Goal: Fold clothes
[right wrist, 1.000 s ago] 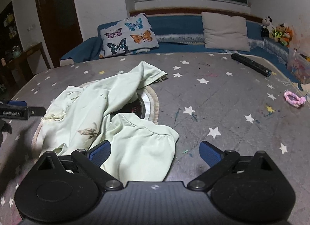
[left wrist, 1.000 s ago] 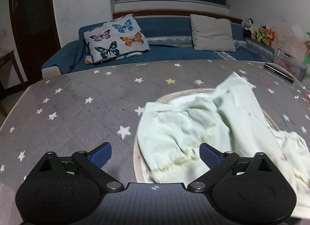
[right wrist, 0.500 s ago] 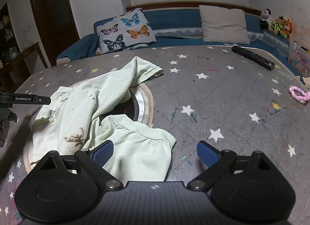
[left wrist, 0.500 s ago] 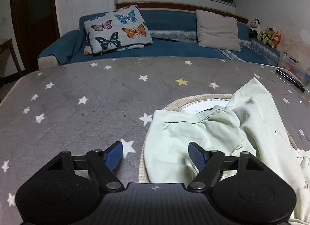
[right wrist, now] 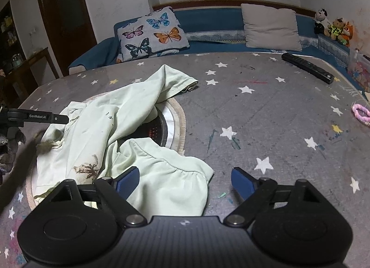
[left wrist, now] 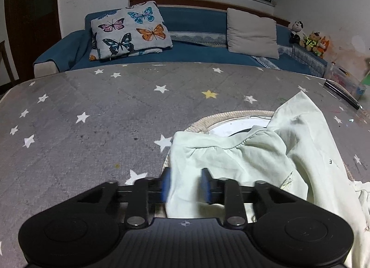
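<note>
A crumpled pale green garment (left wrist: 231,159) (right wrist: 129,111) lies on the grey star-print table cover (left wrist: 92,129), partly over a round woven mat (left wrist: 231,115) (right wrist: 180,120). My left gripper (left wrist: 185,184) has its blue pads narrowed around the garment's near left edge, with cloth between them and motion blur on both. In the right wrist view the left gripper (right wrist: 34,116) touches the cloth's far left side. My right gripper (right wrist: 185,180) stands open low over a gathered sleeve, its left pad above the cloth and its right pad above bare table.
A black remote (right wrist: 307,68) (left wrist: 342,93) lies at the far right of the table, and a pink hair tie (right wrist: 360,114) sits near the right edge. Behind the table stands a blue sofa with a butterfly pillow (left wrist: 131,30) and soft toys (right wrist: 333,27).
My left gripper's jaws went from wide open to narrowed on the garment's edge while it moved in closer. The right gripper stayed open and shifted only slightly.
</note>
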A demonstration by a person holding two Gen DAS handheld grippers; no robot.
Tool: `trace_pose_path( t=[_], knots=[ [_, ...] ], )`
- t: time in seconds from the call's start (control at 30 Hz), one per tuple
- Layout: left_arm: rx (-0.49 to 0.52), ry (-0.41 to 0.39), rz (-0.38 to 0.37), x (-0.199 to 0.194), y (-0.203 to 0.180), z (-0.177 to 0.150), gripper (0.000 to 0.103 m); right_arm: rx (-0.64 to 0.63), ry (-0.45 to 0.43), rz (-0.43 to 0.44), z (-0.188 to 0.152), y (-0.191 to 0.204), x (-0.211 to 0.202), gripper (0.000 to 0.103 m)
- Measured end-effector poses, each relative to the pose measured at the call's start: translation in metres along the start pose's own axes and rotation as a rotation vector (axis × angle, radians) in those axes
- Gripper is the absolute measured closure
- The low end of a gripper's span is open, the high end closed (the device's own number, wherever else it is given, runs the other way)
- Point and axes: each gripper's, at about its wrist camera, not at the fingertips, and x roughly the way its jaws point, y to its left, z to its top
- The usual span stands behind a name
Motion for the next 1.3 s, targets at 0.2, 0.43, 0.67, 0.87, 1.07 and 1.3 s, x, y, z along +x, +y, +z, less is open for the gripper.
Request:
trace_pose_path(
  t=[0.2,0.43,0.67,0.87,1.07,1.3],
  knots=[
    [0.005,-0.002,-0.005,0.001,-0.001,-0.004,0.094,-0.011,0.008,-0.003,0.0,0.003,0.004,0.024],
    [-0.013,-0.03,0.015,-0.01,0.004,-0.005,0.1,0.008,0.028,-0.021,-0.002,0.001,0.009,0.042],
    [-0.038,-0.055,0.033,-0.024,0.011,-0.006,0.101,0.031,0.032,-0.05,-0.006,-0.004,0.011,0.052],
    [-0.038,-0.04,0.002,-0.021,0.009,-0.006,0.1,0.042,0.021,-0.064,-0.006,-0.008,0.012,0.051],
    [-0.013,-0.025,0.005,-0.013,0.0,-0.006,0.07,0.011,0.022,-0.05,-0.005,-0.001,0.015,0.053],
    [0.015,-0.022,-0.01,-0.005,-0.006,-0.01,0.085,0.016,0.018,-0.026,-0.004,0.0,0.015,0.082]
  ],
)
